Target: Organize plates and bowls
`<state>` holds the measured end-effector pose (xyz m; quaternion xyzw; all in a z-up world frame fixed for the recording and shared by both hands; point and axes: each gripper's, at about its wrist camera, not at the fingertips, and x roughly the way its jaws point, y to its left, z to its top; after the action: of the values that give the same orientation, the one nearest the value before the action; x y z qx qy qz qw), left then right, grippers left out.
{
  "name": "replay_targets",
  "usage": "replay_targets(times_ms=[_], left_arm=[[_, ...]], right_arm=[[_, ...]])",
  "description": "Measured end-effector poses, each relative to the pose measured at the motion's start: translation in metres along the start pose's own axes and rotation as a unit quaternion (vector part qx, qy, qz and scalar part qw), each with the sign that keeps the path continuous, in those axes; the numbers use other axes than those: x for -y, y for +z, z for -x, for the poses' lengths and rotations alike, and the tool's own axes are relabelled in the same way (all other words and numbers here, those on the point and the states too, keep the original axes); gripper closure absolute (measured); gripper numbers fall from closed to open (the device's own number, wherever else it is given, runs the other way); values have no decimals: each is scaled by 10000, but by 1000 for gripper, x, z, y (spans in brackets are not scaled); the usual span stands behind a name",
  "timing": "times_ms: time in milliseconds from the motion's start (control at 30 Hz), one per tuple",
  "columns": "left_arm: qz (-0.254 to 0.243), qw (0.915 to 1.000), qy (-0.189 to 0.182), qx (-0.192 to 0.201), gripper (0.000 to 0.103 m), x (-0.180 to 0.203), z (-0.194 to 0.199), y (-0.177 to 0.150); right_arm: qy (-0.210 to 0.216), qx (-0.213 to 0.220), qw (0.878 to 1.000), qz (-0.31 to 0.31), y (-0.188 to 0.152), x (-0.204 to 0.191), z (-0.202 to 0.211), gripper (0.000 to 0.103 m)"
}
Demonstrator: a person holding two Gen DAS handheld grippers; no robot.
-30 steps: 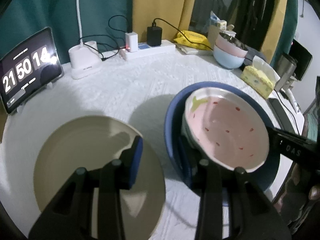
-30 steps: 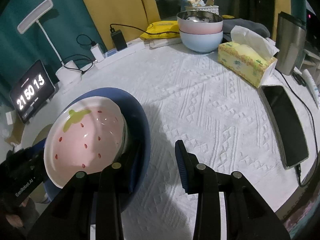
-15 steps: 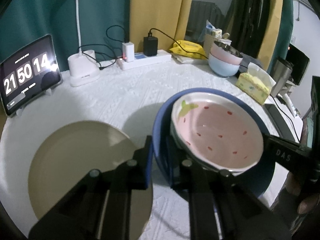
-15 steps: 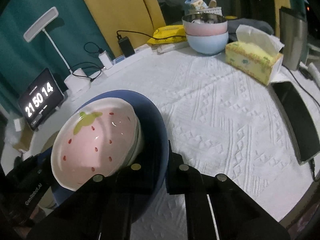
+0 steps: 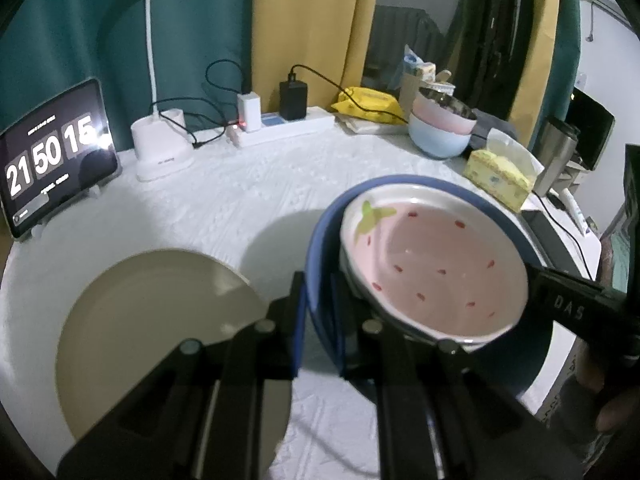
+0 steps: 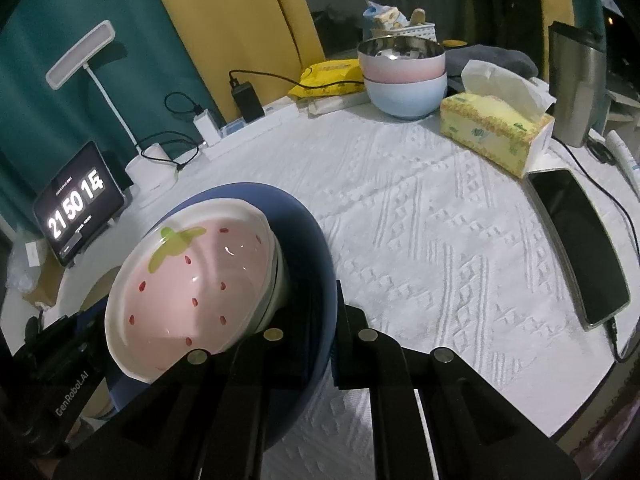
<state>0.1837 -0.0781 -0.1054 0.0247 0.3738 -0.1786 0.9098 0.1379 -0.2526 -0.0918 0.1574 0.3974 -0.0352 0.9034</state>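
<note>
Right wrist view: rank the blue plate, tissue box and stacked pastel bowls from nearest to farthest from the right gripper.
1. Blue plate, clamped in the right gripper, lower left.
2. Tissue box, right, mid-table.
3. Stacked pastel bowls, at the far edge.

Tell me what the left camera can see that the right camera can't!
Only the left wrist view shows the beige plate lying whole on the tablecloth. Only the right wrist view shows the whole black phone.

Both show the blue plate with the strawberry bowl sitting on it, the clock tablet, the stacked bowls and the tissue box. The left gripper and right gripper are each clamped on opposite sides of the blue plate's rim.
</note>
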Motion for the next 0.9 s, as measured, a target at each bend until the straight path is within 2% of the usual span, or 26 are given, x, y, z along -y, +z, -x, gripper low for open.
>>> replay_targets(times_ms=[900], left_arm=[[96, 9985, 70, 538, 93, -20, 46, 18]], right_arm=[[128, 430, 9986, 281, 20, -35, 36, 94]])
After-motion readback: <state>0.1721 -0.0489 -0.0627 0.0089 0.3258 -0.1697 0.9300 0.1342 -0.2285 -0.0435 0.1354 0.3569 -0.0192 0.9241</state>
